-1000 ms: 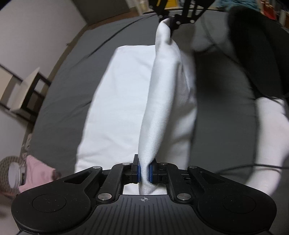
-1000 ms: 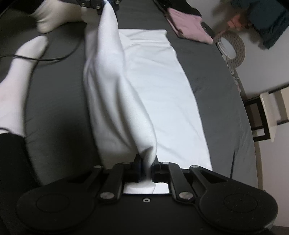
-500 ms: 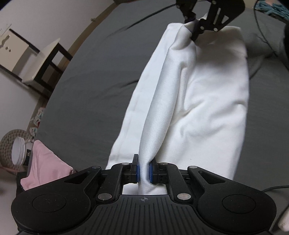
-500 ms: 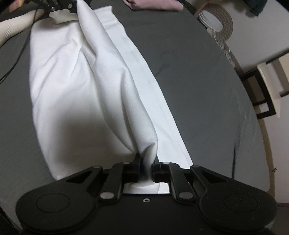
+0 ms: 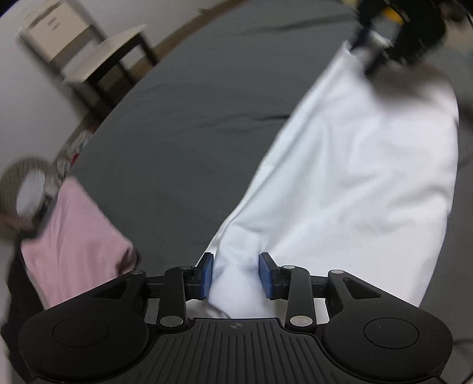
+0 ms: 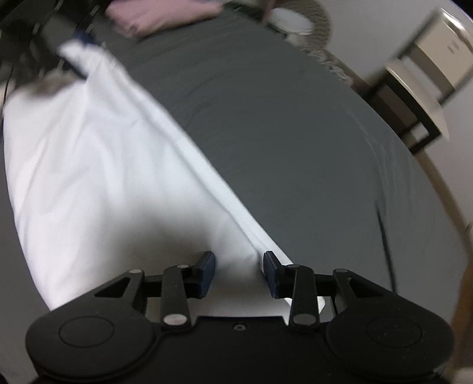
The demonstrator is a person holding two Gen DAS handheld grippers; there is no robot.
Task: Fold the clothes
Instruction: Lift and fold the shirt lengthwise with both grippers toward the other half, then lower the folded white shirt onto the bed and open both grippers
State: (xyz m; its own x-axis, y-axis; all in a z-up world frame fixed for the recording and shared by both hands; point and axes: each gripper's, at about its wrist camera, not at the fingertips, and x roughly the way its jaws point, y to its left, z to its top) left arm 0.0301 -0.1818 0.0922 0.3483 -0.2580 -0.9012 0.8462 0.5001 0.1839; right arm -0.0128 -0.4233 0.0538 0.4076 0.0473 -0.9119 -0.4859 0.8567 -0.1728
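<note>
White garment: lies spread flat and lengthwise on a bed with a dark grey sheet, doubled over itself, its long folded edge running diagonally through the right wrist view. Left hand-held gripper: jaws parted wide, blue pads standing either side of one end of the garment, a hump of cloth between them; the pads do not press the cloth, so nothing is gripped. Right hand-held gripper: jaws likewise spread, straddling the opposite end of the garment at its folded edge, cloth lying loose between the fingers, no hold on it. Each hand-held gripper appears blurred at the far end of the garment in the other's view, the right one at the top right of the left wrist view, the left one at the top left of the right wrist view. Pink garment: lies on the bed near the left hand-held gripper, apart from the white one. Woven basket: stands beside the bed near the pink garment, a white round thing inside it. Small dark-framed side table: stands off the bed against a pale wall, a pale box on top.
</note>
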